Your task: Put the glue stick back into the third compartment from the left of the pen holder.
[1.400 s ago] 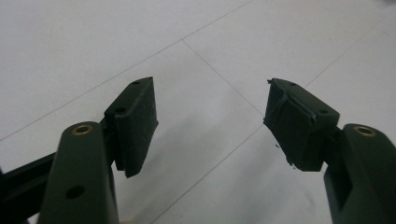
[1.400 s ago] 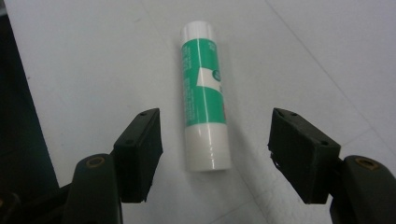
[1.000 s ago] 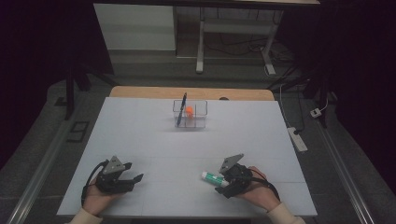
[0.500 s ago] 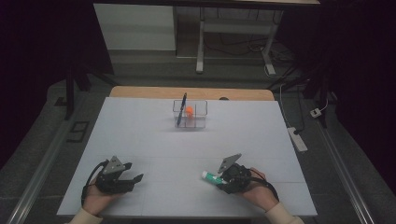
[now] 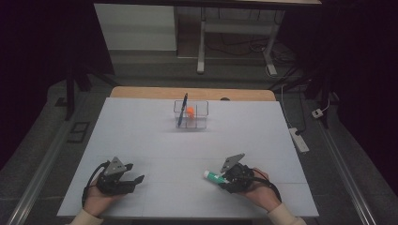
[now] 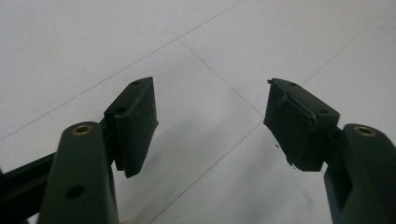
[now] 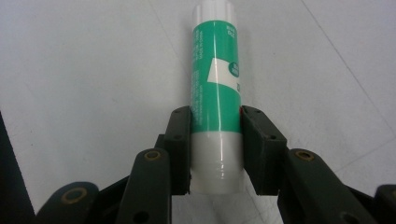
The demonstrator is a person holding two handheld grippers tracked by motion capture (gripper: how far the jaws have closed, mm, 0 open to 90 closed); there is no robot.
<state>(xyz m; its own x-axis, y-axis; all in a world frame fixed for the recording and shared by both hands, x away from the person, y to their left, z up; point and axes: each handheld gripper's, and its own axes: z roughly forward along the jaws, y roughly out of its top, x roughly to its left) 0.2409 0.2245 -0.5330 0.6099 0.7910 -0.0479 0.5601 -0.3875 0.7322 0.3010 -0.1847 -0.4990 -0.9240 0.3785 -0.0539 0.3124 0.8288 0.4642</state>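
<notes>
A green and white glue stick point(image 7: 215, 93) lies on the white table point(image 5: 197, 145) at the near right, its white end pointing left point(image 5: 211, 176). My right gripper point(image 7: 215, 116) is shut on it, both pads pressed against its sides near the white base. In the high view the right gripper point(image 5: 224, 179) rests low on the table in the person's hand. My left gripper point(image 5: 136, 180) sits at the near left, and its jaws stand wide apart point(image 6: 210, 116) over bare table with nothing between them.
A clear divided box point(image 5: 191, 115) stands at the far middle of the table, with a dark pen point(image 5: 183, 105) leaning in it and a small orange object point(image 5: 190, 111) inside. A white power strip point(image 5: 299, 139) lies on the floor to the right.
The right gripper's jaws have closed onto the glue stick. Both hands have stayed in place, and the left gripper is unchanged.
</notes>
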